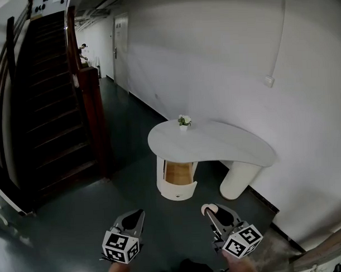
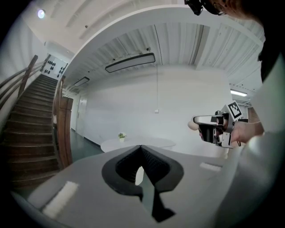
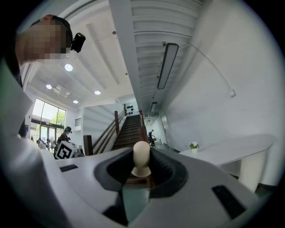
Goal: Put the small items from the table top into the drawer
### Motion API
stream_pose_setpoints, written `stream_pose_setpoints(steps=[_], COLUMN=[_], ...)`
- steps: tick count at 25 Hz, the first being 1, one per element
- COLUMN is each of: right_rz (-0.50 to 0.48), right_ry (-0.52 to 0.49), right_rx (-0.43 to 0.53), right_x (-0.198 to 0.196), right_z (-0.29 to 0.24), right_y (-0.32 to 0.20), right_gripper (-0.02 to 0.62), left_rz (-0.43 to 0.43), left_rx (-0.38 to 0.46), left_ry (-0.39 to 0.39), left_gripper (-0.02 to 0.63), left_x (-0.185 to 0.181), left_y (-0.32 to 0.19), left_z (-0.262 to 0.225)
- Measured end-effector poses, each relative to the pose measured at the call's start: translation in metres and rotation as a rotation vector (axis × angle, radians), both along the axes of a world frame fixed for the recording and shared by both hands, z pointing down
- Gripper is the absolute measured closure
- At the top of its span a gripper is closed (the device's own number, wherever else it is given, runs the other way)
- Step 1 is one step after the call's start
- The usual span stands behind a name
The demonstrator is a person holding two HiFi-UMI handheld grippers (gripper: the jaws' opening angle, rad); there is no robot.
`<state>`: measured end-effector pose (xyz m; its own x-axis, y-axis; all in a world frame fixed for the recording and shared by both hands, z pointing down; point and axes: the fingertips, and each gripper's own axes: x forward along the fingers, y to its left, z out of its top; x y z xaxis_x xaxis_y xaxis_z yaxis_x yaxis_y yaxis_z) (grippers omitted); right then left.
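A white curved table stands against the wall ahead, with a small potted plant on its far end. Under its left end an open drawer shows a wooden inside. Both grippers are held low, well short of the table. My right gripper is shut on a small wooden peg figure with a round pale head, upright between the jaws. My left gripper is shut with nothing in it; in the left gripper view its jaws meet in a line. No other small items are visible on the table.
A dark wooden staircase with a post rises at the left. The dark floor stretches between me and the table. A round white table leg stands at the right by the wall. People stand far back near the windows.
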<state>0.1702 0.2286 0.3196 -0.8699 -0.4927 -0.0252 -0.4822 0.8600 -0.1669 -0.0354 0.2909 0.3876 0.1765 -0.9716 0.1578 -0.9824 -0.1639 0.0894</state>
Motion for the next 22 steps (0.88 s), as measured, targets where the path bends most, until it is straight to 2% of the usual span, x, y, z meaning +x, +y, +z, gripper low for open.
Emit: stream_pose_setpoints(steps=[11,16,22], right_rz=[-0.031,-0.029,-0.027], right_ry=[-0.014,-0.028,-0.063], right_rx=[-0.040,-0.072,-0.116], right_x=[-0.033,-0.038,-0.049], right_z=[0.014,0.027,0.046], right_y=[-0.051,-0.104,-0.185], right_gripper=[0.504,0.503,0.503], left_rz=[-0.027,-0.030,-0.011], left_rx=[-0.040,-0.076,-0.142], left_ry=[-0.004,-0.006,-0.045], left_gripper=[0.598,0.598,0.598], left_x=[-0.029,-0.035,-0.041], left_y=[-0.036,-0.083,-0.155], left_z=[0.016,0.026,0.038])
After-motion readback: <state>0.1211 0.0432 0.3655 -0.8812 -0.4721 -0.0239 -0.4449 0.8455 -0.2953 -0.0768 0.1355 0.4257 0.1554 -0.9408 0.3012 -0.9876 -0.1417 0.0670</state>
